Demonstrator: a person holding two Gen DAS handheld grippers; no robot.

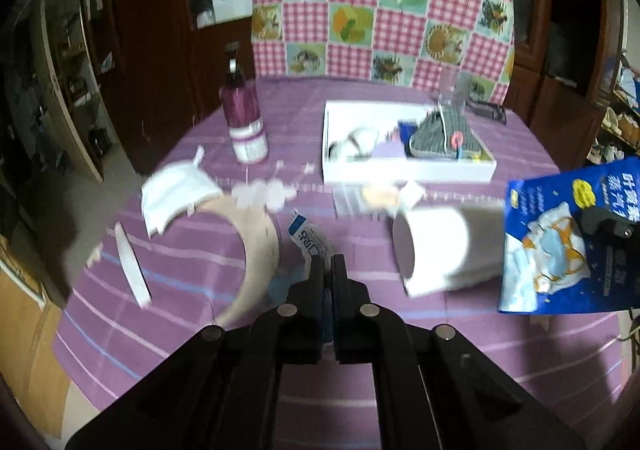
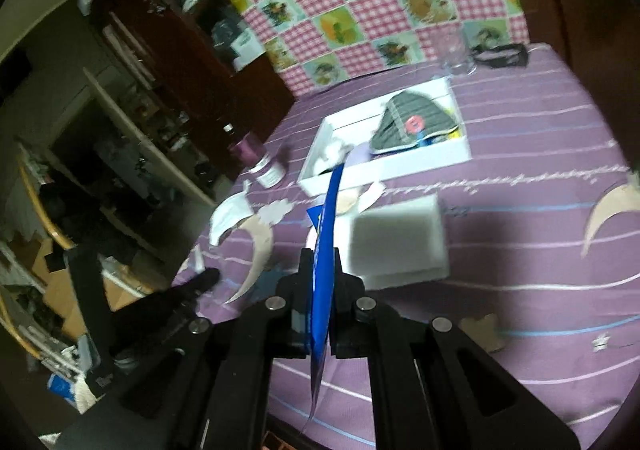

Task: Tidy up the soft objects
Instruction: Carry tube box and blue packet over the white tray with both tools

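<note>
Purple-clothed counter point(image 1: 200, 330) carries the white tray point(image 1: 408, 171) of soft items at the back, toilet roll point(image 1: 436, 246) lying midway; my right tool point(image 2: 320, 262) is clamped on the blue pouch point(image 2: 326, 234) above it, my left tool point(image 1: 329, 266) is pinched on a small blue-white packet point(image 1: 306, 240).

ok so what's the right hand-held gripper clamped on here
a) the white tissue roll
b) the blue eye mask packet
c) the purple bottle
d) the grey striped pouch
b: in the right wrist view the right hand-held gripper has its fingers shut on the edge of the blue eye mask packet, while the white tissue roll lies on the purple tablecloth.
</note>
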